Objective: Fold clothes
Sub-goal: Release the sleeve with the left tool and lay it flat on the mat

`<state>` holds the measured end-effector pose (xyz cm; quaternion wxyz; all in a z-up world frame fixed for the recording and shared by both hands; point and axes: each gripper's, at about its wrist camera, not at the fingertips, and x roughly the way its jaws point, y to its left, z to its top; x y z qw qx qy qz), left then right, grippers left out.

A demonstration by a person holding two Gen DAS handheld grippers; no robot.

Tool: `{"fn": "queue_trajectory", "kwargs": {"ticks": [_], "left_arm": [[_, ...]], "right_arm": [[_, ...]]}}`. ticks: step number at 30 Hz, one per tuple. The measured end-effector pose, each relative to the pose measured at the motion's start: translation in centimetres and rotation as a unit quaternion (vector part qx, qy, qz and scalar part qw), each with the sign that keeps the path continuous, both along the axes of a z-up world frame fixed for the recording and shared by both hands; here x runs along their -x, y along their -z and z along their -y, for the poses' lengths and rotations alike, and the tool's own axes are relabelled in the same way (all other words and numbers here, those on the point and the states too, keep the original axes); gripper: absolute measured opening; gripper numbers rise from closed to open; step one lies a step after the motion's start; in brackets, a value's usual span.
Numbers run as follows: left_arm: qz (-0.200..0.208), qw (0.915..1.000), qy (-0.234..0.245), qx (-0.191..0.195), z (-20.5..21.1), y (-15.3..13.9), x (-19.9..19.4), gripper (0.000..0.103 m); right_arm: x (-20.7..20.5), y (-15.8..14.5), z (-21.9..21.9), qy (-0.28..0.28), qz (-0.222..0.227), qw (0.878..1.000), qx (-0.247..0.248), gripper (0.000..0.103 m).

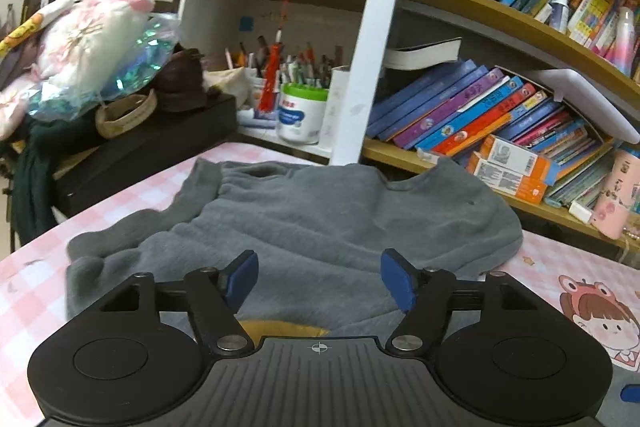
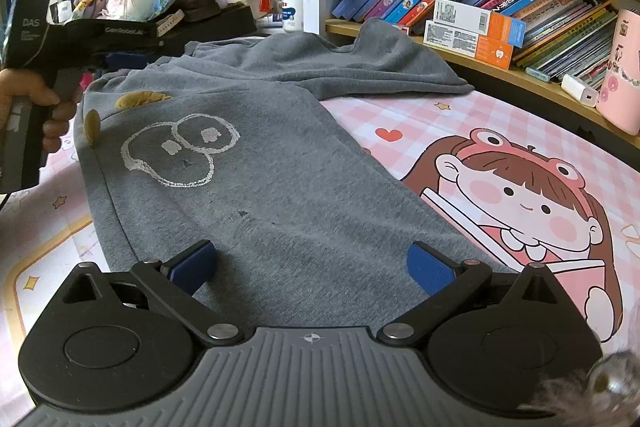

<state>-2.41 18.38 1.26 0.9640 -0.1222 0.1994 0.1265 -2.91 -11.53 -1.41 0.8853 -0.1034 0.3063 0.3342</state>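
Note:
A grey sweatshirt (image 2: 260, 167) with a white outline drawing and yellow patches lies on the pink checked table cover (image 2: 460, 123). Its far part is bunched up near the shelves, as the left wrist view (image 1: 320, 219) shows. My left gripper (image 1: 318, 277) is open and empty, hovering over the garment's left side; it also shows in the right wrist view (image 2: 120, 61), held in a hand. My right gripper (image 2: 312, 267) is open and empty, its blue pads (image 2: 430, 273) wide apart just above the garment's near edge.
Bookshelves (image 2: 480, 63) full of books line the far edge. A pink cup (image 2: 620, 79) and a white charger (image 2: 580, 91) stand at the right. A black box (image 1: 140, 155) with plush toys and a pen tub (image 1: 302, 115) sit at the back left.

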Motion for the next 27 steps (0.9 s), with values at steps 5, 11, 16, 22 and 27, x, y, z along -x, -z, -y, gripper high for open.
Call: {"fn": "queue_trajectory", "kwargs": {"ticks": [5,11,16,22,27], "left_arm": [[0.006,0.9999,0.011,0.0,0.1,0.5,-0.8,0.07],[0.012,0.9997,0.022,0.0,0.1,1.0,-0.7,0.072],[0.046,0.9984,0.031,-0.002,0.2,0.3,0.1,0.078],[0.046,0.9978,0.048,-0.007,0.3,0.7,0.3,0.08],[0.043,0.9965,0.069,-0.017,0.9,0.9,0.7,0.092]], "right_arm": [[0.0,0.0,0.0,0.0,-0.002,1.0,-0.001,0.103],[-0.1,0.1,0.0,0.0,-0.002,1.0,-0.001,0.103],[-0.1,0.1,0.0,0.001,-0.003,1.0,-0.001,0.103],[-0.1,0.1,0.0,0.001,-0.002,1.0,0.001,0.103],[0.0,0.1,-0.1,0.002,-0.001,1.0,0.002,0.103]]}}
